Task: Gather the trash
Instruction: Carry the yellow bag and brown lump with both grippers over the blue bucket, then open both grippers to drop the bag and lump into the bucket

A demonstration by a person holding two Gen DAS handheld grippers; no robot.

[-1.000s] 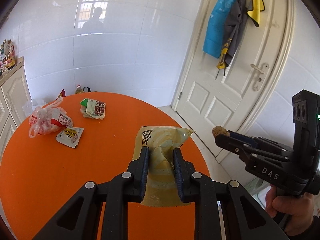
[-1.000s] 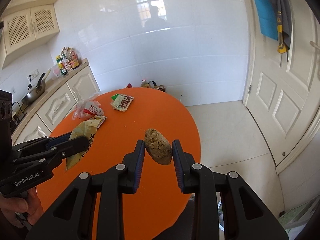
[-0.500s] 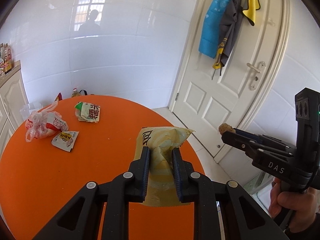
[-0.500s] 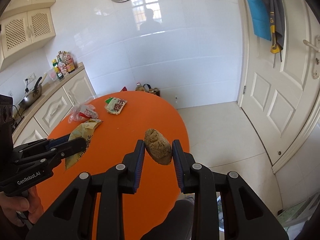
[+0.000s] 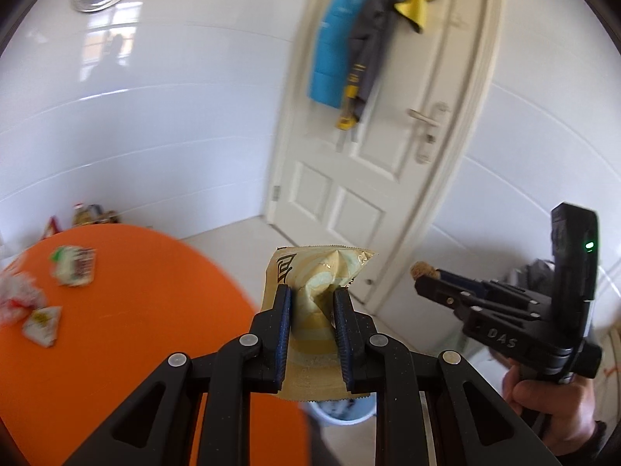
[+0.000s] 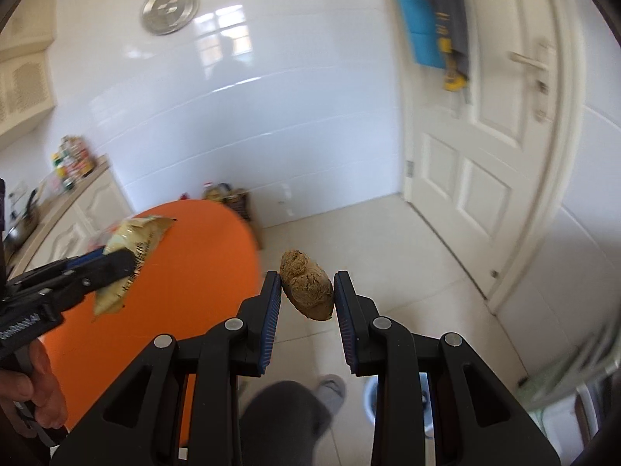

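My left gripper point(image 5: 312, 303) is shut on a yellow-tan snack wrapper point(image 5: 316, 272) and holds it in the air past the right edge of the orange round table point(image 5: 136, 330). The wrapper also shows in the right wrist view point(image 6: 132, 244). My right gripper point(image 6: 306, 291) is shut on a brown lump of food scrap point(image 6: 306, 291), held over the tiled floor; it also shows in the left wrist view point(image 5: 423, 275). A pale blue trash bin point(image 5: 341, 411) sits on the floor below both grippers, mostly hidden; its rim shows in the right wrist view point(image 6: 370, 400).
Three pieces of trash lie on the table's far left: a green-white packet point(image 5: 73, 266), a red-white plastic bag point(image 5: 17, 295) and a small yellow packet point(image 5: 40, 324). A white door point(image 5: 388, 155) with hanging clothes stands ahead. Kitchen cabinets point(image 6: 77, 209) stand at left. The person's leg point(image 6: 283, 419) is below.
Both grippers have swung right, away from the table and toward the door, carrying the wrapper and the brown lump. The bin on the floor has come into view.
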